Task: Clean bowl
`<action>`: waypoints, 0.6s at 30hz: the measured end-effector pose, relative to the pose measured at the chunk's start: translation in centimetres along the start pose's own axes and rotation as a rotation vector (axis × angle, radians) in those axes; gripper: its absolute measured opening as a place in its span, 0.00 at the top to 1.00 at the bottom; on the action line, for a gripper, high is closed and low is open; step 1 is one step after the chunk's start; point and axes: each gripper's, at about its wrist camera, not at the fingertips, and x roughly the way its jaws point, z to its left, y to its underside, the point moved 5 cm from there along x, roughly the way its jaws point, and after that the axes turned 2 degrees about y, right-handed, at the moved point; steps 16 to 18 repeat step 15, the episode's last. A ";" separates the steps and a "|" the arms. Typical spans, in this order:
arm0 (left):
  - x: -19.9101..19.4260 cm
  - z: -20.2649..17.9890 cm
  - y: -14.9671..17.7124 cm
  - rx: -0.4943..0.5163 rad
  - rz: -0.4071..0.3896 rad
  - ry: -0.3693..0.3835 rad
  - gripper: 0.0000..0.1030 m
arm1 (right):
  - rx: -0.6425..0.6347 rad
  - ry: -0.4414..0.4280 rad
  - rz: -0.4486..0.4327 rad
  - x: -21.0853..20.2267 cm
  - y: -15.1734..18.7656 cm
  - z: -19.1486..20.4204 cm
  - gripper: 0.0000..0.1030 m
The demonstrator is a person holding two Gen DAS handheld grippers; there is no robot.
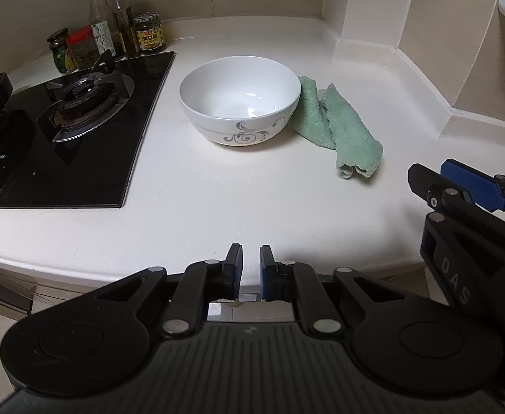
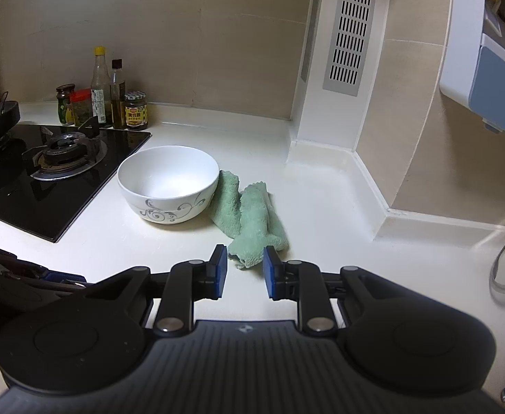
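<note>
A white bowl (image 1: 240, 98) with a grey swirl pattern stands upright on the white counter; it also shows in the right wrist view (image 2: 168, 183). A folded green cloth (image 1: 338, 122) lies against its right side, also seen in the right wrist view (image 2: 250, 215). My left gripper (image 1: 251, 258) hangs over the counter's front edge, well short of the bowl, jaws a narrow gap apart and empty. My right gripper (image 2: 243, 258) is open and empty, its fingertips just short of the cloth's near end. The right gripper also shows at the right of the left wrist view (image 1: 459, 189).
A black gas hob (image 1: 62, 131) lies left of the bowl, with jars and bottles (image 1: 114, 31) behind it. A white column with a vent grille (image 2: 347, 31) stands at the back right. The counter (image 1: 218, 200) curves toward the wall on the right.
</note>
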 end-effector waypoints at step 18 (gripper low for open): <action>2.0 0.0 -3.8 0.082 -0.050 -0.058 0.96 | 0.026 0.022 0.027 4.2 -1.7 -0.6 0.82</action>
